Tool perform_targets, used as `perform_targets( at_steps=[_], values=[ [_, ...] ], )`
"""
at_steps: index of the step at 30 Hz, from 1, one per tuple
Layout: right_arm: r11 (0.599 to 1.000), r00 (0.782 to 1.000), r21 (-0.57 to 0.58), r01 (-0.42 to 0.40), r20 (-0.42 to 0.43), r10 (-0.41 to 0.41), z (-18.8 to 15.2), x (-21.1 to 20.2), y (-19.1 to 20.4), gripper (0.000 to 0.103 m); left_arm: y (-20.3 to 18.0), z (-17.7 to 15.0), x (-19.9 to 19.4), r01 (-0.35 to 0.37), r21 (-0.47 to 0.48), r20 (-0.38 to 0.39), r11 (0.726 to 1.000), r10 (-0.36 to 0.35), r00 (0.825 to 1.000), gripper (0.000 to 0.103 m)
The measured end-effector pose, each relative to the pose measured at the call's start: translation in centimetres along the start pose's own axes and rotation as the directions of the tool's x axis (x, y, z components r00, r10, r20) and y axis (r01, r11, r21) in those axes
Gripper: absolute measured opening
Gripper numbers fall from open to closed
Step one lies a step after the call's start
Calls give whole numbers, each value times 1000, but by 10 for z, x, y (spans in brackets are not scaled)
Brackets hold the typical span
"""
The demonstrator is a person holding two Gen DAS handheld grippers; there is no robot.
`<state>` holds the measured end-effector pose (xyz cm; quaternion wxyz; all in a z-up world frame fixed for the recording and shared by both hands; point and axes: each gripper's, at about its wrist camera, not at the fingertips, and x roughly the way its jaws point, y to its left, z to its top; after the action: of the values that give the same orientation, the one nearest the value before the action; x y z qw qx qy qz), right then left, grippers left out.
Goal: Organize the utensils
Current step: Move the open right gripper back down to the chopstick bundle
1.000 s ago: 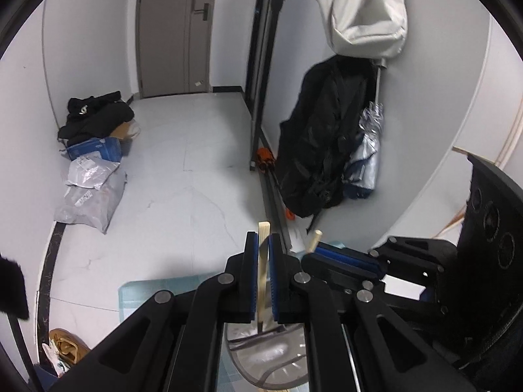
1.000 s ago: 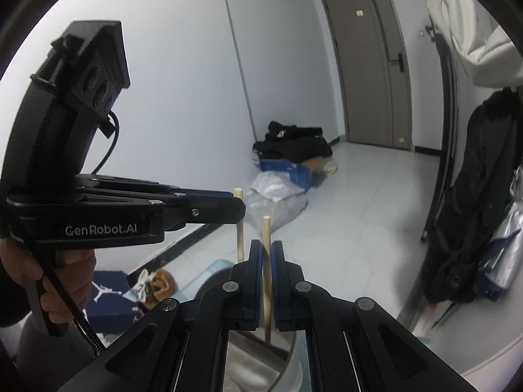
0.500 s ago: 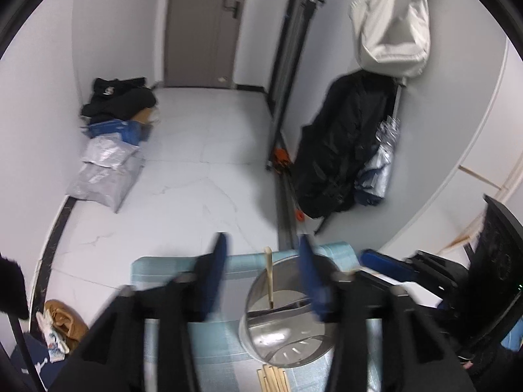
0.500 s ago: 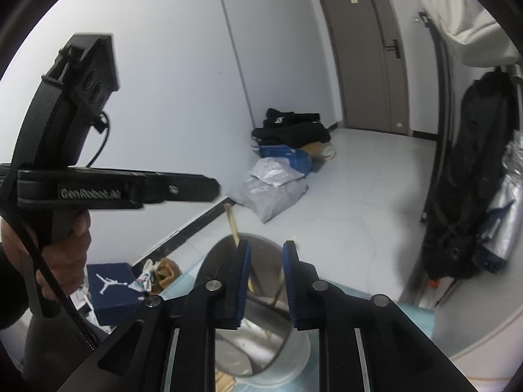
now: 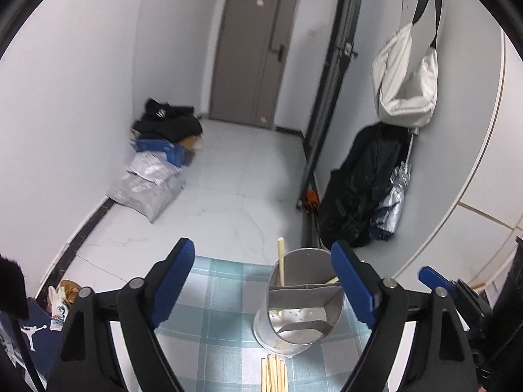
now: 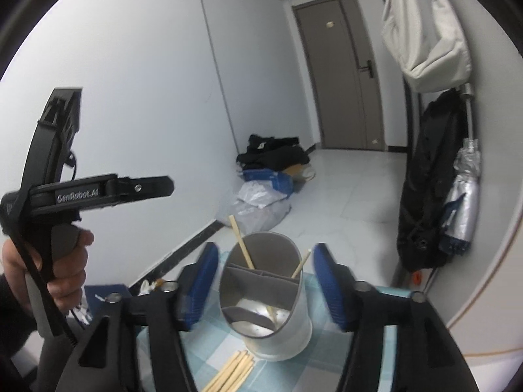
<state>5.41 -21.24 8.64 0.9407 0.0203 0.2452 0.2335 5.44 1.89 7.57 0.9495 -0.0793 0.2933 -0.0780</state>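
Note:
A metal utensil holder with grey dividers stands on a blue checked cloth. Two wooden chopsticks lean in it: one at the left, one at the right. A bundle of loose chopsticks lies on the cloth in front of the holder, also in the left wrist view. My left gripper is open and empty, above and before the holder. My right gripper is open and empty, its jaws either side of the holder.
The left hand-held gripper body shows at the left of the right wrist view. Beyond the table edge lies a white tiled floor with bags. A black coat hangs at the right wall.
Both grippers were shut on a chopstick each above the holder. They opened, dropped the chopsticks into the holder and pulled back up and away.

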Motion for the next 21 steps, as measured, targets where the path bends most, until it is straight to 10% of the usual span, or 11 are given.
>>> perform_targets(
  at_steps=[21],
  values=[
    [995,996,69,69,43,-72,-40,-47,31,81,4,-60,-41,-100,-3,129,995,100,987,100]
  ],
)
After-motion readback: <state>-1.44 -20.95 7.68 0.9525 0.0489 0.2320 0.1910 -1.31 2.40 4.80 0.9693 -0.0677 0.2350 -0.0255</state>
